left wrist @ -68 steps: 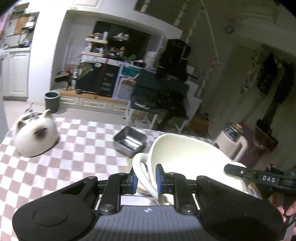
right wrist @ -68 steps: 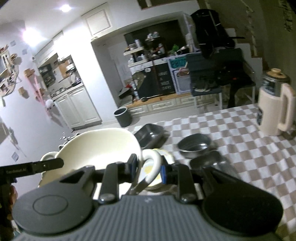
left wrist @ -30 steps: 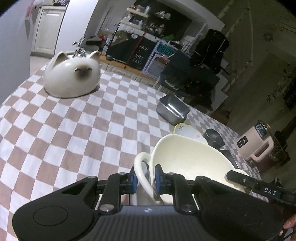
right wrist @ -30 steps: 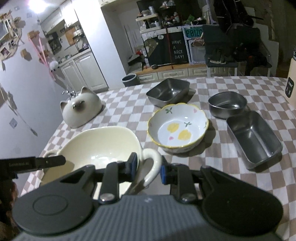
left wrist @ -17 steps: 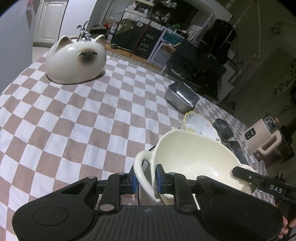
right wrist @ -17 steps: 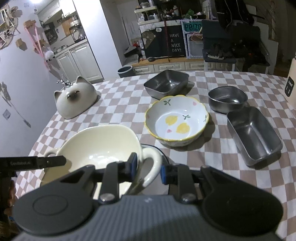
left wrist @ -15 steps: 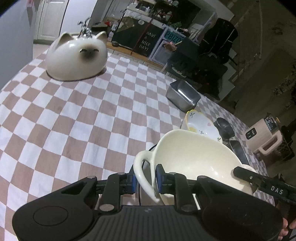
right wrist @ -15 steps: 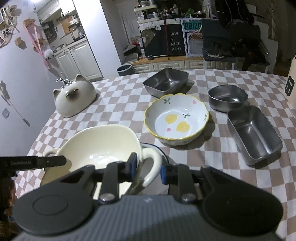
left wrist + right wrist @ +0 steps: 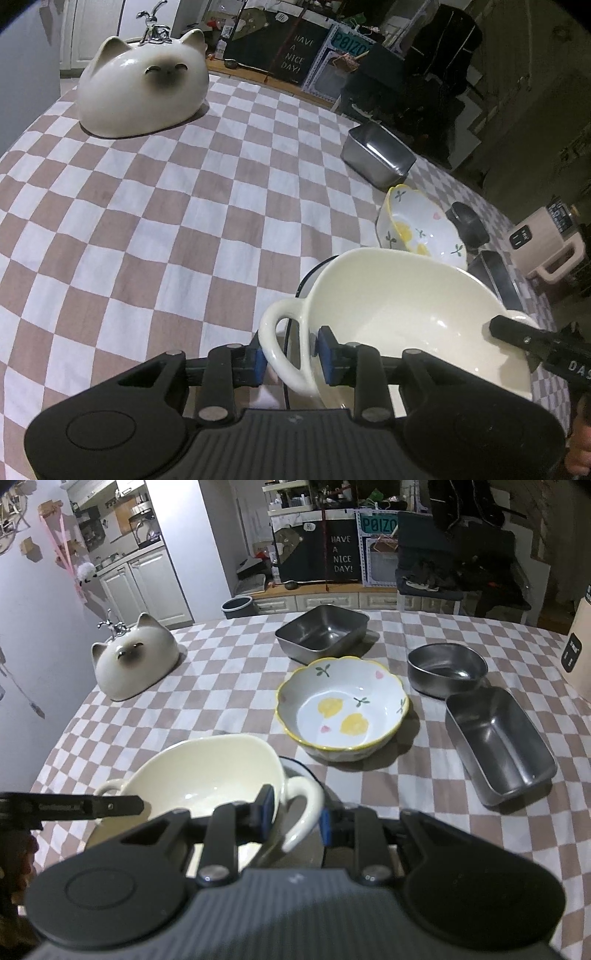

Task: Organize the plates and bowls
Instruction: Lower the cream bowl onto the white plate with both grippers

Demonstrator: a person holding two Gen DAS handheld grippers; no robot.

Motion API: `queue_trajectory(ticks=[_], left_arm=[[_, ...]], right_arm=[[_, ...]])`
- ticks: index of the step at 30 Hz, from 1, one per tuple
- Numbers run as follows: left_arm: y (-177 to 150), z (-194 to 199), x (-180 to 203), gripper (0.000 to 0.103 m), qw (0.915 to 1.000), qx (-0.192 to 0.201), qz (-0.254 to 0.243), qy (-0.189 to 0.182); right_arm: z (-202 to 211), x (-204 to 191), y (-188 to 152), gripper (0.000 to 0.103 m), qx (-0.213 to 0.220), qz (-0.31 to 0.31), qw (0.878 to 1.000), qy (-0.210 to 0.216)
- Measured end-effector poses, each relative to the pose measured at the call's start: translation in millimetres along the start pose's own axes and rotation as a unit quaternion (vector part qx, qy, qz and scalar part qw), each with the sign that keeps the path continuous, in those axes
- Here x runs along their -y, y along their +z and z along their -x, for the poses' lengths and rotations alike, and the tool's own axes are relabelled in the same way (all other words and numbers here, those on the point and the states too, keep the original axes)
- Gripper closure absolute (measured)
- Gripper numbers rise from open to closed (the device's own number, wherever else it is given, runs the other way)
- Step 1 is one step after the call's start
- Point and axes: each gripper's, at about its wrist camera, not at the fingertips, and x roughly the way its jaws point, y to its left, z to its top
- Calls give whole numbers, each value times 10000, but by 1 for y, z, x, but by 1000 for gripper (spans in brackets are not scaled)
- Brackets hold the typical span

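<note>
Now holding a cream bowl [image 9: 207,771] with two loop handles, one gripper at each handle, low over the near edge of a checked tablecloth [image 9: 184,221]. Left gripper [image 9: 290,354] astride the left handle, jaws opening: outer blue pad just touching the loop, inner pad standing off it with a dark gap, so no longer pressing. Right gripper [image 9: 295,816] clenched across the right handle, one pad against the bowl's side at the root of the loop, the other on the loop's outer curve. Bowl upright, tilted a little, empty and glossy inside. Directly beneath it, a white plate [image 9: 297,765] with a dark rim, only an arc of that rim peeping out past the bowl; cannot tell whether bowl and plate are touching.

Beyond the bowl, just past the plate, a scalloped floral bowl [image 9: 343,709] with a yellow edge and painted lemons. Further back, a square steel tray [image 9: 321,631]. Right of the floral bowl, a round steel bowl [image 9: 447,668], and just in front of that a long steel tin [image 9: 498,742]. Well apart at the far left corner, a cat-shaped ceramic dish [image 9: 144,88] lying dome up. At the right edge, a beige appliance [image 9: 543,243] with a handle.
</note>
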Motion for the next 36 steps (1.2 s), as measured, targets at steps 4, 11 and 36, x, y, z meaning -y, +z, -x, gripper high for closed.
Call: queue_trajectory(ticks=[4, 11, 36], left_arm=[[0, -6, 3, 70, 9999, -85, -40, 94], [1, -15, 6, 67, 9996, -198, -92, 153], [-1, -23, 9, 64, 9976, -481, -357, 352]], right_arm=[[-1, 0, 1, 74, -16, -2, 10000, -39], [-2, 1, 1, 74, -40, -23, 10000, -58], [-20, -5, -1, 72, -495, 241, 9982, -253]])
